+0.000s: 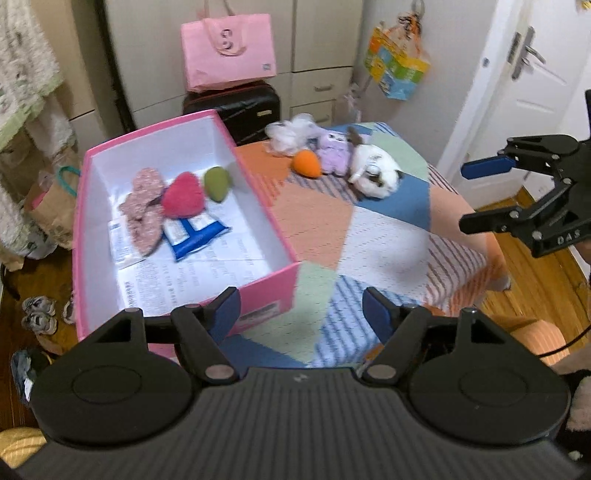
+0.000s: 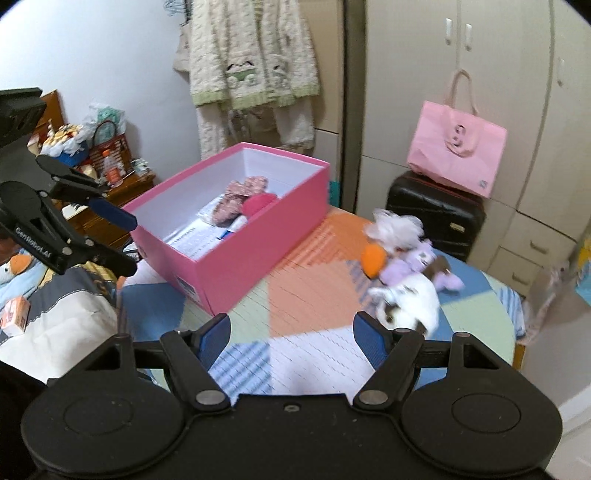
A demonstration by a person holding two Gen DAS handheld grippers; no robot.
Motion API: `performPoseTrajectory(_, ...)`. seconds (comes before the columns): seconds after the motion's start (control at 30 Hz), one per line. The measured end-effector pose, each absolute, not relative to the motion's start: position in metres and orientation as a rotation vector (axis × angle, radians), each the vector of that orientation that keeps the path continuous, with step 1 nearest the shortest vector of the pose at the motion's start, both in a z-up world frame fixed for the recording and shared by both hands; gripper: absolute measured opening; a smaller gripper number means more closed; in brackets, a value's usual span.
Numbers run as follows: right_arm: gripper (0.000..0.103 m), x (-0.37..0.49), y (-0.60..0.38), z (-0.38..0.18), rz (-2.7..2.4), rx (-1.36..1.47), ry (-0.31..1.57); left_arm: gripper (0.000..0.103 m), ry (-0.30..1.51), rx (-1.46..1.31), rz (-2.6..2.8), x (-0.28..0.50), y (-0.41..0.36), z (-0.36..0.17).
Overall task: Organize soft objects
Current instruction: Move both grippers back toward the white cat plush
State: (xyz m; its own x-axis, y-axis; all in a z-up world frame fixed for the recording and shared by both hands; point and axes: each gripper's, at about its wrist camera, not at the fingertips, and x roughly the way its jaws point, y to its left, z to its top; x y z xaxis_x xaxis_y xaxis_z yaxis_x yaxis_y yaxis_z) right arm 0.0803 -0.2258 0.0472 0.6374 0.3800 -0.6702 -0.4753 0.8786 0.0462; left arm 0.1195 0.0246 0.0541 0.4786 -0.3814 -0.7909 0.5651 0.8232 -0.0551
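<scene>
The pink box (image 1: 184, 206) sits open-topped on the patchwork-covered surface (image 1: 369, 236), its long axis running from the near edge toward the wardrobe (image 1: 317, 33) at the back, angled a little to the right in the left wrist view. Inside it, on printed paper lining, lie a speckled pink fabric piece (image 1: 142, 208), a red heart-shaped cushion (image 1: 183, 199) touching it, a green egg-shaped soft toy (image 1: 218, 183) just beside the heart with its narrower end toward the box's right wall, and a blue-and-white packet (image 1: 194, 236) in front of them. Outside the box, well apart from it toward the far right of the surface, a cluster of soft things is bunched together: a fluffy white toy (image 1: 291, 133) at the back, an orange egg-shaped toy (image 1: 307, 164) whose pointed end aims toward the box, a purple plush (image 1: 334, 157) touching it, and a white-and-brown plush cat (image 1: 376, 171) lying on its side, long axis roughly along the surface's far edge. The left claw (image 1: 301, 314) hovers released over the near corner of the box, holding nothing. The right claw (image 2: 291, 339) is likewise spread wide and empty, above the surface with the plush cat (image 2: 410, 299) just ahead of its right finger. A pink bag (image 1: 229, 50) rests on a black suitcase (image 1: 236, 107) behind.
</scene>
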Motion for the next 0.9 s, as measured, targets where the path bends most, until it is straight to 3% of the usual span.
performPoseTrajectory(0.37, 0.078, 0.076, -0.279, 0.016, 0.445, -0.131, 0.683, 0.072, 0.932, 0.225, -0.665, 0.131, -0.035, 0.039)
performPoseTrajectory(0.9, 0.084, 0.119, -0.300, -0.048, 0.408, -0.162, 0.548, 0.072, 0.839, 0.106, -0.701, 0.179, -0.095, 0.002)
